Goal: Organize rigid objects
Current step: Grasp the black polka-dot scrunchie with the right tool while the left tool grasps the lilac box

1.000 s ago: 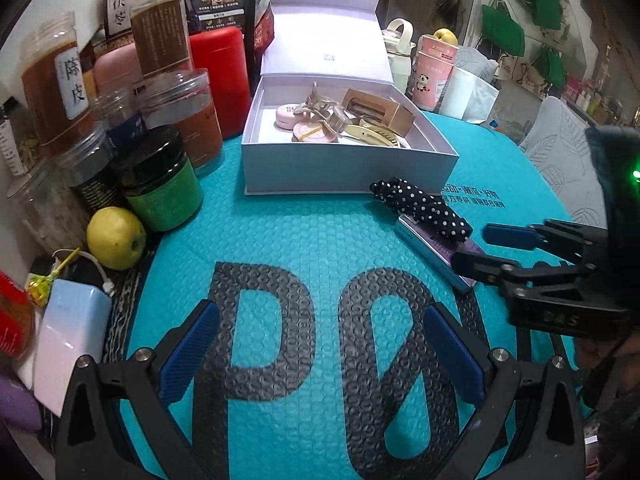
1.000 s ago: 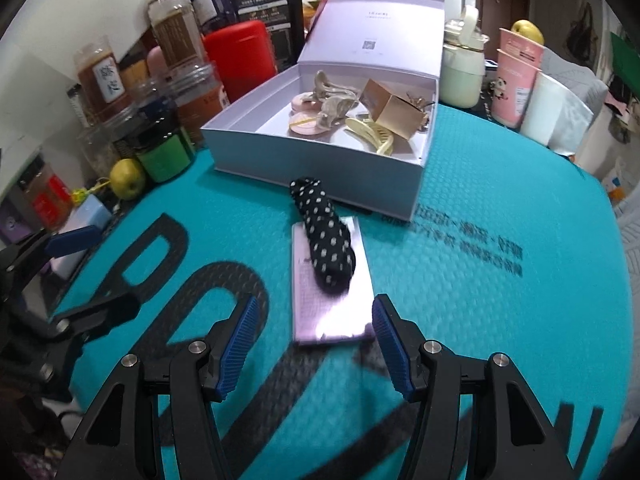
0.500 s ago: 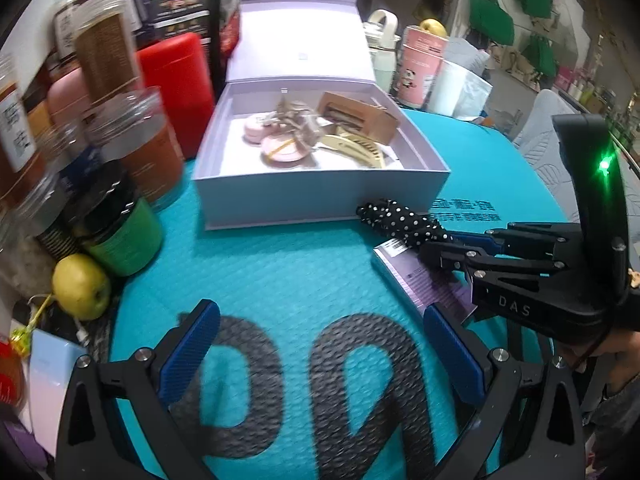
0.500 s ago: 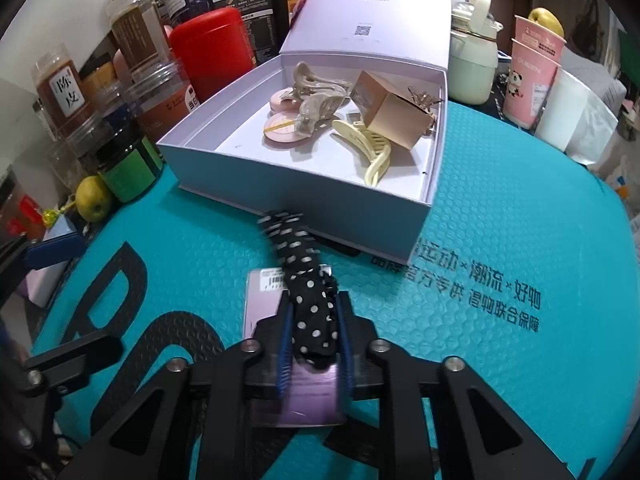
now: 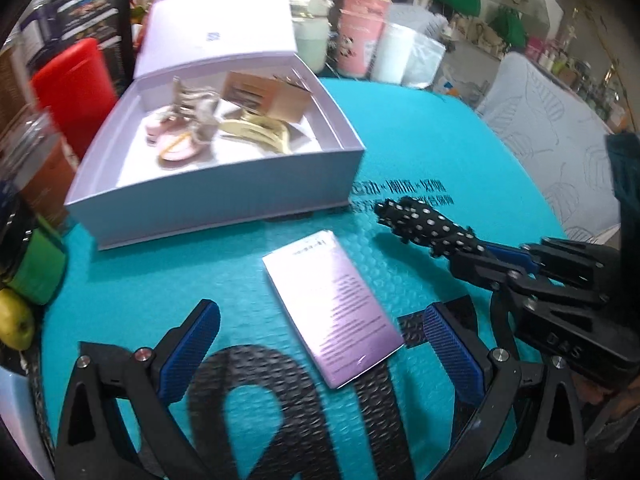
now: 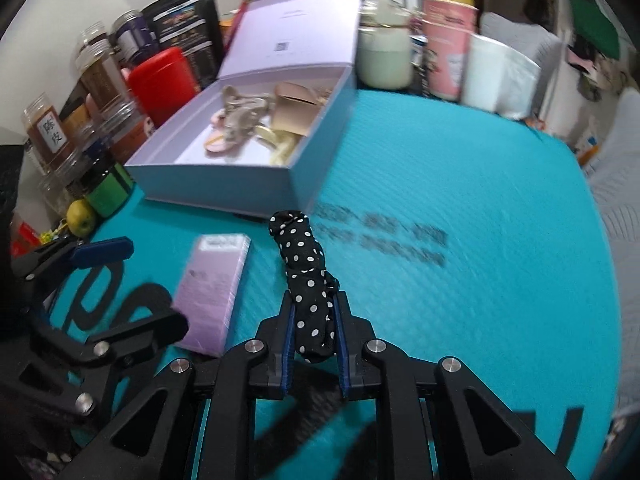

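Two grippers in play. Right gripper [image 6: 314, 344] is pinched tight on the polka-dot hair tie [image 6: 308, 276], which is off the lavender card box [image 5: 334, 312] and sticks out toward 12 o'clock, short of the open gift box [image 6: 216, 184]. It looks soft, light and floppy, so the free end will likely droop; hold near mid-length. Left gripper [image 5: 320, 336] has jaws spread wide, the card box lying between them untouched. That box looks light, stiff and glossy, maybe slippery; take it across the long edges.
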The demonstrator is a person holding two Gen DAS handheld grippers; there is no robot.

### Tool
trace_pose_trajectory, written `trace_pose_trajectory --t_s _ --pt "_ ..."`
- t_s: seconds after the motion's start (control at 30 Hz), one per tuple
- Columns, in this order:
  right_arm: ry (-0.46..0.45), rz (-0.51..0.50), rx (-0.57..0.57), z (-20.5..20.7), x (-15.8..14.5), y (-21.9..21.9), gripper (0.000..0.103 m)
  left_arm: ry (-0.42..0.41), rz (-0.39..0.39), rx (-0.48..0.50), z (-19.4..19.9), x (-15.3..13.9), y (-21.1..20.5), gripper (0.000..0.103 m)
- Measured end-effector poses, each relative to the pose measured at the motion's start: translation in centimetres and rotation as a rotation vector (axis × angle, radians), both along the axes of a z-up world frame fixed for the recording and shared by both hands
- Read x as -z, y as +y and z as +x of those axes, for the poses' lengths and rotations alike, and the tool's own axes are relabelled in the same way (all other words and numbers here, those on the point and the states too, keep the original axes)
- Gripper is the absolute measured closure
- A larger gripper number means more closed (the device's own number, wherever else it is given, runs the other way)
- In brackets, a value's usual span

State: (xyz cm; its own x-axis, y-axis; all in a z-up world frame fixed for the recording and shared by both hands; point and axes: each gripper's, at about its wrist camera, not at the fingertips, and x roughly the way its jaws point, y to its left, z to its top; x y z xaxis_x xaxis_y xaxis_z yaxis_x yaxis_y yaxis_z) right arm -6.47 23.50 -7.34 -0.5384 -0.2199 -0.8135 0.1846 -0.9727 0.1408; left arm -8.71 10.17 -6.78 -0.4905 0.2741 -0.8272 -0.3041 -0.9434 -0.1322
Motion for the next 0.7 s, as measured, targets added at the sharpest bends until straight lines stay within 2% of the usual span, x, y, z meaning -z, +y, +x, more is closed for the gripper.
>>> trace_pose_trajectory --t_s 0.2,0.3,0.37,0.43,0.53,0.7 --pt "-0.026 -0.026 0.04 1.8 0.9 1.9 0.086 -0.07 -0.045 -0.025 -1.4 2.0 1.7 0.0" --pt "-0.026 -0.037 0.045 2.2 1.2 2.2 0.086 -0.071 -0.086 -0.042 -1.5 2.7 2.0 0.001" --pt "-0.027 -0.04 0.047 2.5 1.3 2.3 0.085 -0.041 -0.114 -0.048 -1.4 2.7 2.3 0.007" --pt "-0.029 -0.042 0.046 2.7 1.4 2.1 0.085 -0.004 -0.111 -0.045 -0.9 2.3 2.4 0.029" --pt "-0.034 -0.041 0.041 2.9 1.6 1.9 0.085 0.012 -0.114 -0.024 -0.3 2.0 2.5 0.051" --pt "-0.043 -0.062 0.028 3.5 1.7 1.2 0.085 -0.008 -0.073 -0.002 0.8 1.9 1.2 0.053"
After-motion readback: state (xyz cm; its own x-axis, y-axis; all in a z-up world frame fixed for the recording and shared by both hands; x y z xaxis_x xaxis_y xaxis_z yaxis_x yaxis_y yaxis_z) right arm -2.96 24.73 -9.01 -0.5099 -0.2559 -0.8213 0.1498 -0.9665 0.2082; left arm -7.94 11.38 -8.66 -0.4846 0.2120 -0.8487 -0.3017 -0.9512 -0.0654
